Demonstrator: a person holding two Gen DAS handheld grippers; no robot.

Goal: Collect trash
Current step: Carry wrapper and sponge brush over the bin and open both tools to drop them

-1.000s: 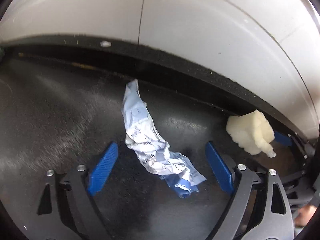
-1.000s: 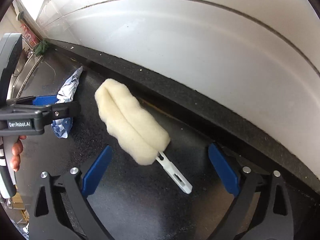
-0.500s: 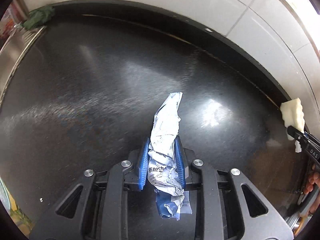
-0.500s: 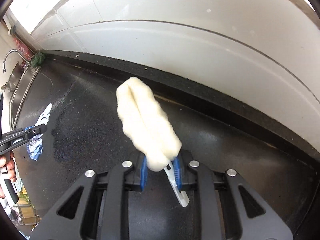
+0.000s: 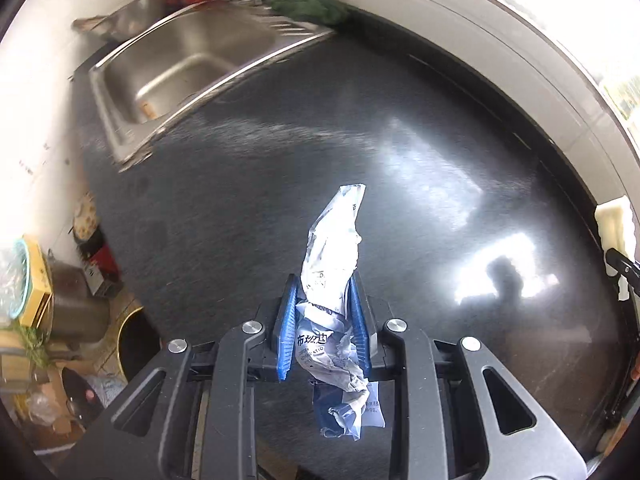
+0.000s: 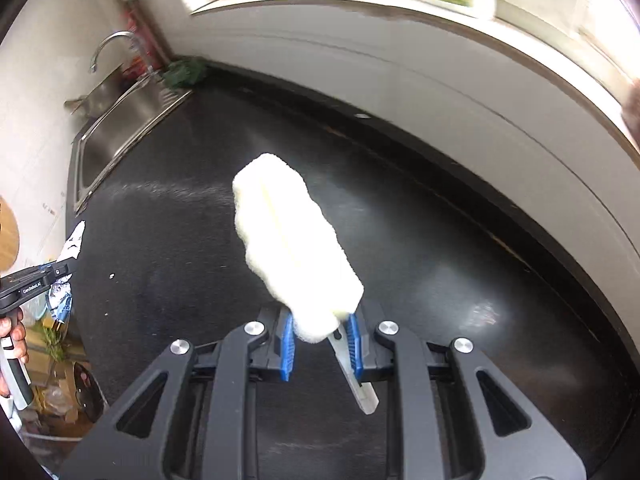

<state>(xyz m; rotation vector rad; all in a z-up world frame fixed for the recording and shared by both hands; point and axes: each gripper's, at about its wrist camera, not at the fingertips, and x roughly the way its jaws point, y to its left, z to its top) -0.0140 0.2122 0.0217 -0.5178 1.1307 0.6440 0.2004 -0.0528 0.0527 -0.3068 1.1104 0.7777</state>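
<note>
Comparing the two wrist views with those of a second ago shows one change: both pieces of trash then lay on the black tabletop (image 5: 256, 184) between wide-spread jaws, and both are now clamped and lifted clear of it. The left tool (image 5: 323, 328) is closed on the crumpled blue-and-white wrapper (image 5: 334, 264), whose upper end stands above the blue pads while its lower end hangs crushed below them. The right tool (image 6: 321, 342) is closed on the cream fluffy duster head (image 6: 290, 236) at the base of the pile, with the white plastic stem (image 6: 354, 376) slanting out beneath the pads. The views now take in far more of the tabletop, the steel sink (image 5: 176, 64) and the floor clutter at the left edge, which indicates both tools have been raised and drawn back from the wall. For the task this means pickup is complete and what remains is transfer to a bin; no bin can be positively identified. Count: two tools, each loaded; two trash items, one wrapper and one duster head; one sink; one green cloth (image 5: 308, 6) beside the sink. No further large trash is visible on the tabletop.
</note>
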